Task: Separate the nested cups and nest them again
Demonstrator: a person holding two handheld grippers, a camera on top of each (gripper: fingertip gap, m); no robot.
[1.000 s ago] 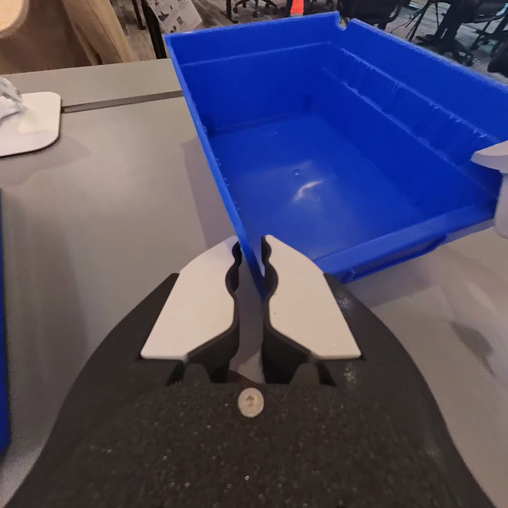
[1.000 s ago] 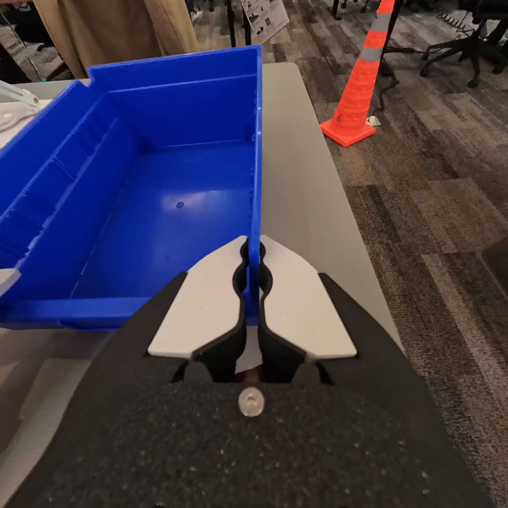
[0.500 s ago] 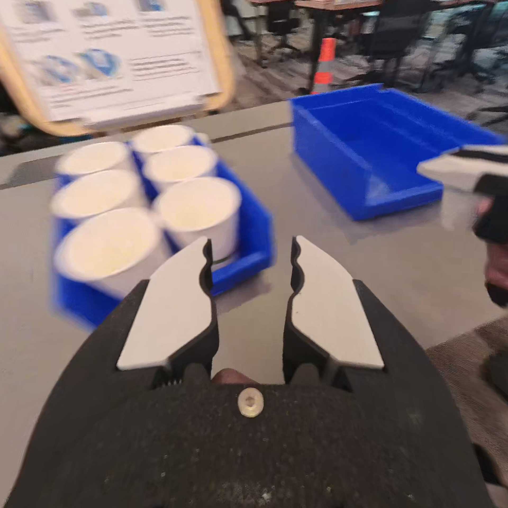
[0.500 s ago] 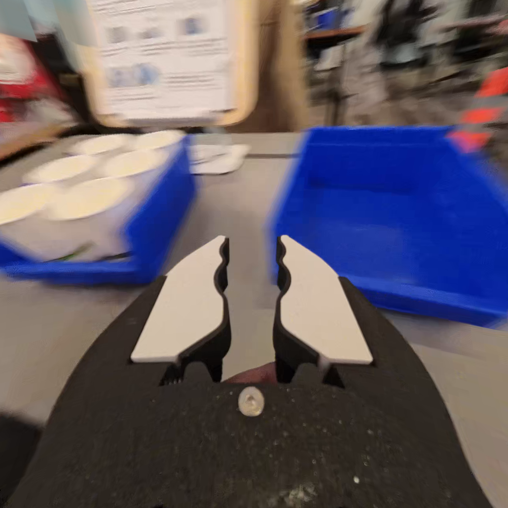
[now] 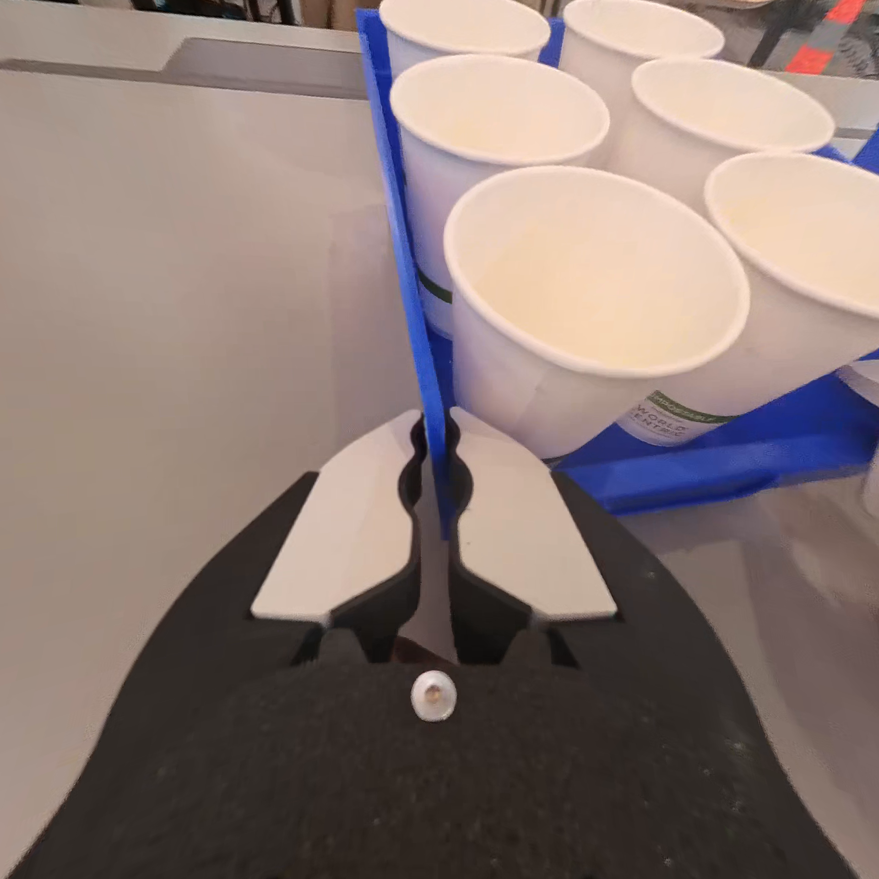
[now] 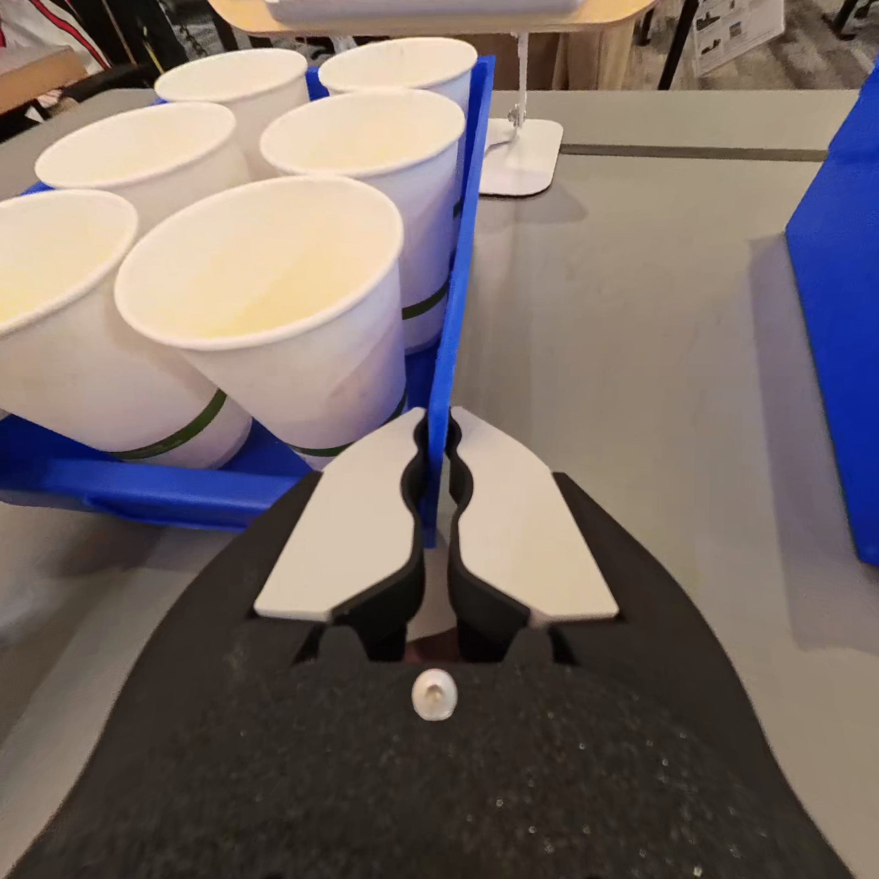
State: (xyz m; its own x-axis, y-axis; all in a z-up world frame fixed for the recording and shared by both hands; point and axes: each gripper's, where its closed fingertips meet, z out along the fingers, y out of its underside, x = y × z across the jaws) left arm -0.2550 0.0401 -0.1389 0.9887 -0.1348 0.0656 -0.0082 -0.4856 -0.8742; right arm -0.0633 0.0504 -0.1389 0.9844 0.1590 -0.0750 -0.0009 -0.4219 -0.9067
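A blue bin [image 5: 404, 238] holds several white paper cups [image 5: 594, 271], upright and leaning. My left gripper [image 5: 436, 418] is shut on the bin's left side wall near its front corner, with the pads pressing on both faces of the wall. In the right wrist view the same bin [image 6: 463, 261] holds the cups [image 6: 257, 257]. My right gripper [image 6: 437, 416] is shut on its right side wall near the front corner. Neither gripper touches a cup.
A second blue bin [image 6: 837, 333] stands on the grey table [image 6: 642, 333] to the right. A white stand base [image 6: 521, 157] sits behind the cup bin. Bare table [image 5: 190, 285] lies left of the cup bin.
Both grippers let go of the empty blue bin's walls, opened, swung over to the bin of cups and closed on its two side walls.
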